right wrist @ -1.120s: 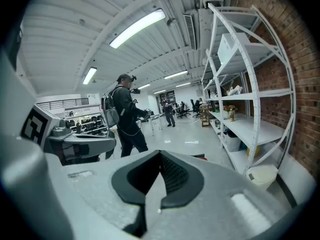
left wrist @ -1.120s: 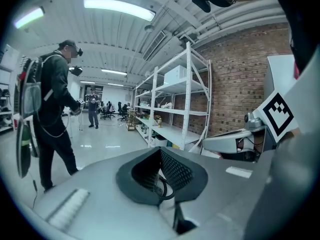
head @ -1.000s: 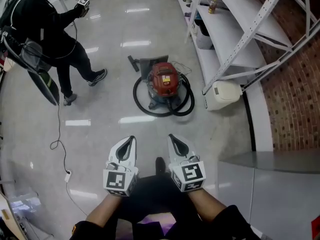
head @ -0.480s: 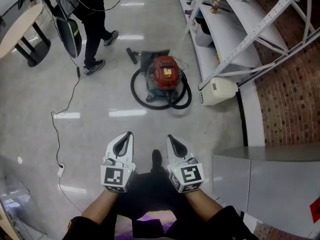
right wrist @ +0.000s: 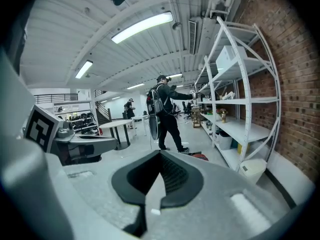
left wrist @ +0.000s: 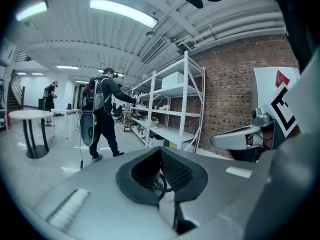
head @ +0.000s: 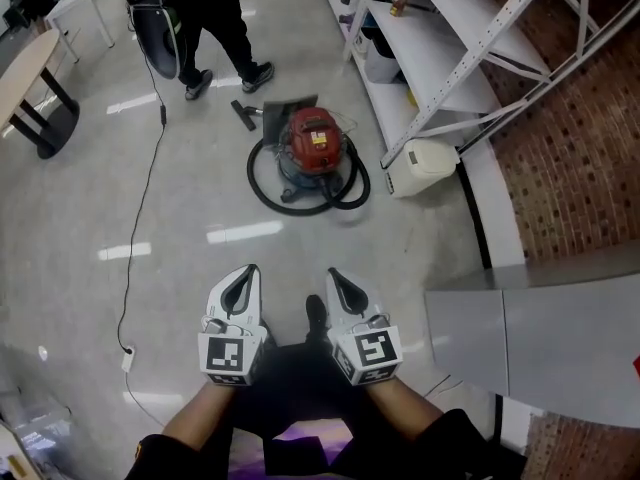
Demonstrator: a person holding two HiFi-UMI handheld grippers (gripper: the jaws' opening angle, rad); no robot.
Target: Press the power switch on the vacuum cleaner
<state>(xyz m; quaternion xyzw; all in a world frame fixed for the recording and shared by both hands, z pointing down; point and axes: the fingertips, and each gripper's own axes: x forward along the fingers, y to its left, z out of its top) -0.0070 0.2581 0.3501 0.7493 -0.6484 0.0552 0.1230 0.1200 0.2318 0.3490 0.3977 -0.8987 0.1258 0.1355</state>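
The vacuum cleaner (head: 315,140) is a red canister on a grey wheeled base, ringed by its black hose (head: 300,203), standing on the glossy floor well ahead of me. Its floor nozzle (head: 245,115) lies at its far left. A sliver of red vacuum cleaner (right wrist: 200,157) shows over the jaws in the right gripper view. My left gripper (head: 240,286) and right gripper (head: 343,286) are held side by side low in the head view, far short of the vacuum. Both are shut on nothing, as the left gripper (left wrist: 161,151) and right gripper (right wrist: 160,156) show in their own views.
A person in black (head: 215,28) with a backpack rig stands just beyond the vacuum. A white shelving rack (head: 440,38) runs along the right by a brick wall, a white container (head: 425,163) at its foot. A cable (head: 140,218) trails across the floor on the left. A grey surface (head: 560,338) lies at the right.
The person in black has walked from the left to behind the vacuum. The vacuum has drifted up and left in the head view. Both grippers stay shut and side by side.
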